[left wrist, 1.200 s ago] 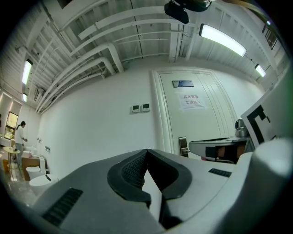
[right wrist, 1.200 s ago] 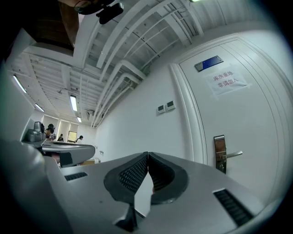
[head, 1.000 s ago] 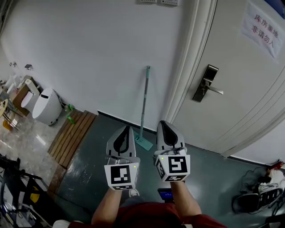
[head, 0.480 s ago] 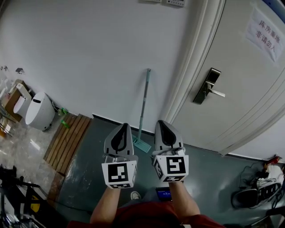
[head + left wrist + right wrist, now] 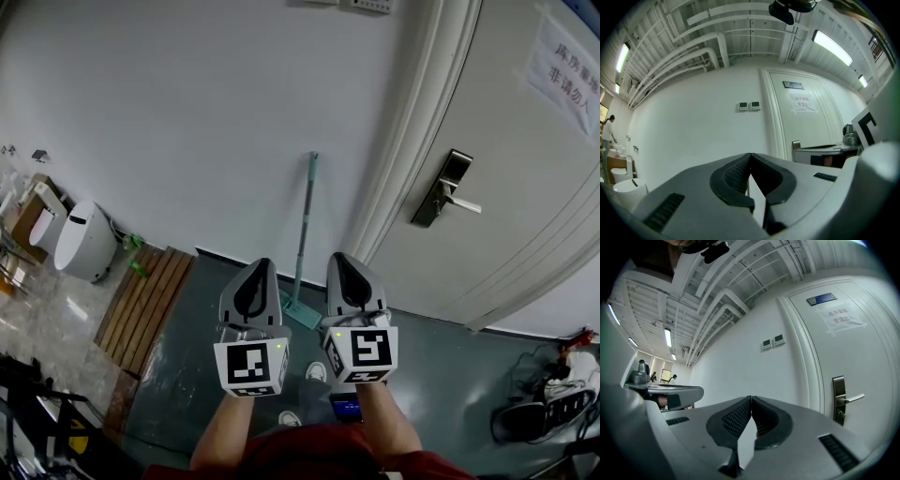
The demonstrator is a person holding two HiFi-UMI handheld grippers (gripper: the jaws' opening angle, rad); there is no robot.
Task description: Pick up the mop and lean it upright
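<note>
In the head view the mop [image 5: 304, 234] stands upright against the white wall, its teal handle rising from a teal flat head [image 5: 302, 313] on the dark floor. My left gripper [image 5: 260, 269] and right gripper [image 5: 343, 262] are held side by side just in front of the mop head, one on each side, apart from it. Both are shut with nothing between the jaws. In the left gripper view the left gripper [image 5: 750, 155] points at the wall, and in the right gripper view the right gripper [image 5: 751, 399] does too; no mop shows in either.
A white door with a metal lever handle [image 5: 448, 191] and a paper sign [image 5: 565, 69] stands right of the mop. A white bin [image 5: 82, 242] and wooden slats [image 5: 150, 292] lie at the left. Cables and shoes [image 5: 548, 403] lie at the lower right.
The scene has shifted in the head view: the door handle has moved right, the white bin left, and the mop sits a little lower. Both grippers stay shut, side by side.
</note>
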